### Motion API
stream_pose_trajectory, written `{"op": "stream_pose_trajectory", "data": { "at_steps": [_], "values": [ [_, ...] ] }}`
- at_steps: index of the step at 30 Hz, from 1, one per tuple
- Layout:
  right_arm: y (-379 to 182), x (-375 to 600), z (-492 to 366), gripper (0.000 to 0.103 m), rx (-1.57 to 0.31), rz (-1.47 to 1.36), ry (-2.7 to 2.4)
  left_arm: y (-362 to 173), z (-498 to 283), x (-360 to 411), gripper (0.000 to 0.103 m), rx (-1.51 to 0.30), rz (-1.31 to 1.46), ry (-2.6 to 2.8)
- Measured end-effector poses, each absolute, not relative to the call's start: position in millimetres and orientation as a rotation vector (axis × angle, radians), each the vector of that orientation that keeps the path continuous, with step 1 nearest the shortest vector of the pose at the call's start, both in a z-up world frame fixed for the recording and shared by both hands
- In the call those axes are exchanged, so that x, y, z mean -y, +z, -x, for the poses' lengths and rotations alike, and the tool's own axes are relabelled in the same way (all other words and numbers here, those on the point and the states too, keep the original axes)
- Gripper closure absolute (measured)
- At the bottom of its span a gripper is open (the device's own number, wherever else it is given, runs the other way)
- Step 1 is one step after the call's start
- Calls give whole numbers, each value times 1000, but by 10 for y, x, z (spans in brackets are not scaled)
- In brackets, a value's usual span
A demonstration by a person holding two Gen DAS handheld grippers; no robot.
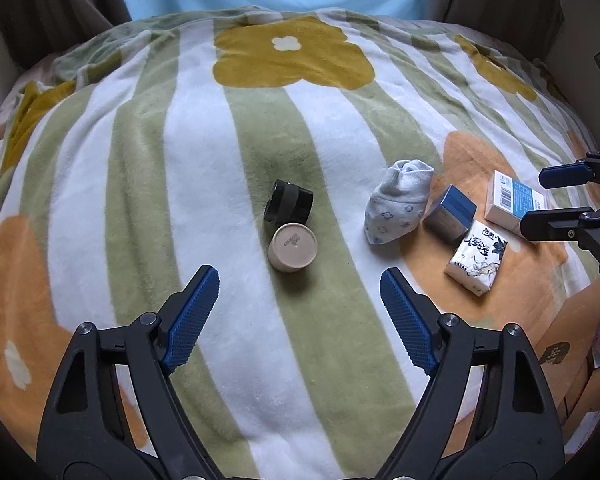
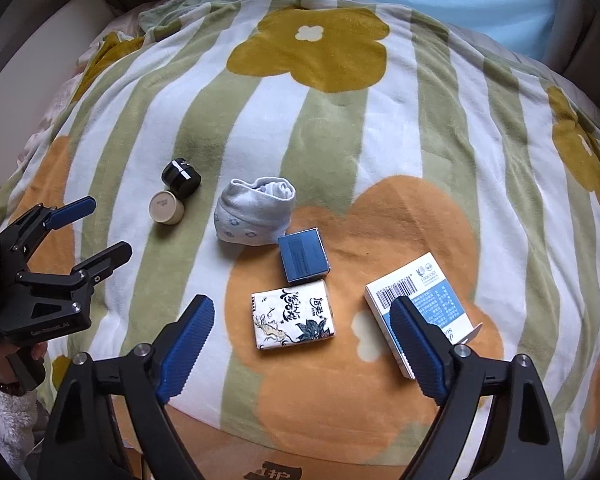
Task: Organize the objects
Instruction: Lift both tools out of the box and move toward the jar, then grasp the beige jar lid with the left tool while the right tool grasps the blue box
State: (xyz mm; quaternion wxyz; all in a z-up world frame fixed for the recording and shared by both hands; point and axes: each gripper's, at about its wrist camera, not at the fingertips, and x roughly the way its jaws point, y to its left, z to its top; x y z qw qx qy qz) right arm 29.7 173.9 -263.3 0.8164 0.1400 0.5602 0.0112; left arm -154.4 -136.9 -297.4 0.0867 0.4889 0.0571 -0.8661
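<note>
On the striped flowered blanket [image 1: 204,152] lie a black jar [image 1: 289,202] and a beige jar [image 1: 293,247], side by side, both on their sides. Right of them are a rolled pale sock [image 1: 398,200], a small blue box [image 1: 451,213], a printed tissue pack [image 1: 477,256] and a white and blue box [image 1: 514,199]. My left gripper [image 1: 300,300] is open and empty, just short of the beige jar. My right gripper [image 2: 302,334] is open and empty around the tissue pack [image 2: 293,314], its right finger over the white and blue box [image 2: 418,306].
The blanket [image 2: 340,128] covers a bed, with curtains and a light blue wall behind. The left gripper [image 2: 88,226] shows at the left in the right wrist view, with the blue box [image 2: 305,255], sock [image 2: 256,210] and jars [image 2: 168,208] ahead.
</note>
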Motion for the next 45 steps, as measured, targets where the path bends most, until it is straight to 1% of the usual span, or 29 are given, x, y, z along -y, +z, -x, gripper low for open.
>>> {"op": "stream_pose_trajectory", "data": {
  "at_steps": [1, 4, 7, 9, 12, 14, 18, 20, 22, 26, 27, 29, 31, 32, 34, 35, 37, 45],
  "values": [
    [-2663, -1745, -322, 19, -1199, -300, 25, -3017, 1580, 1380, 27, -162, -1464, -2581],
    [-2764, -1755, -417, 22, -1217, -299, 31, -3142, 1665, 1411, 29, -130, -1485, -2576],
    [-2846, -1763, -498, 25, -1228, -299, 35, -3244, 1732, 1442, 34, -112, -1501, -2578],
    [-2902, -1767, -553, 27, -1237, -300, 40, -3294, 1769, 1449, 35, -95, -1504, -2582],
    [-2977, -1768, -626, 27, -1247, -299, 43, -3348, 1828, 1451, 37, -69, -1509, -2592],
    [-3019, -1762, -666, 27, -1253, -301, 47, -3385, 1865, 1443, 43, -55, -1515, -2597],
    [-3109, -1754, -727, 27, -1268, -302, 56, -3475, 1930, 1430, 45, -41, -1530, -2600],
    [-3155, -1758, -750, 30, -1277, -299, 62, -3502, 1938, 1428, 47, -47, -1526, -2606],
    [-3200, -1760, -771, 35, -1287, -300, 68, -3528, 1952, 1418, 48, -49, -1527, -2612],
    [-3277, -1745, -799, 40, -1298, -305, 74, -3579, 1978, 1399, 54, -36, -1538, -2610],
    [-3292, -1741, -805, 42, -1300, -305, 74, -3595, 1985, 1399, 54, -31, -1542, -2605],
    [-3325, -1741, -817, 46, -1306, -295, 68, -3617, 1989, 1404, 58, -26, -1545, -2600],
    [-3348, -1747, -825, 53, -1309, -289, 72, -3626, 1986, 1414, 62, -21, -1543, -2602],
    [-3362, -1746, -828, 55, -1311, -292, 75, -3629, 1986, 1419, 65, -20, -1543, -2600],
    [-3385, -1744, -831, 65, -1315, -296, 79, -3625, 1981, 1437, 69, -24, -1542, -2598],
    [-3397, -1742, -832, 66, -1317, -300, 79, -3623, 1980, 1447, 71, -26, -1541, -2595],
    [-3397, -1742, -828, 66, -1313, -293, 74, -3620, 1979, 1472, 72, -41, -1541, -2593],
    [-3361, -1742, -806, 67, -1297, -264, 62, -3589, 1969, 1496, 72, -65, -1530, -2598]
  ]
}}
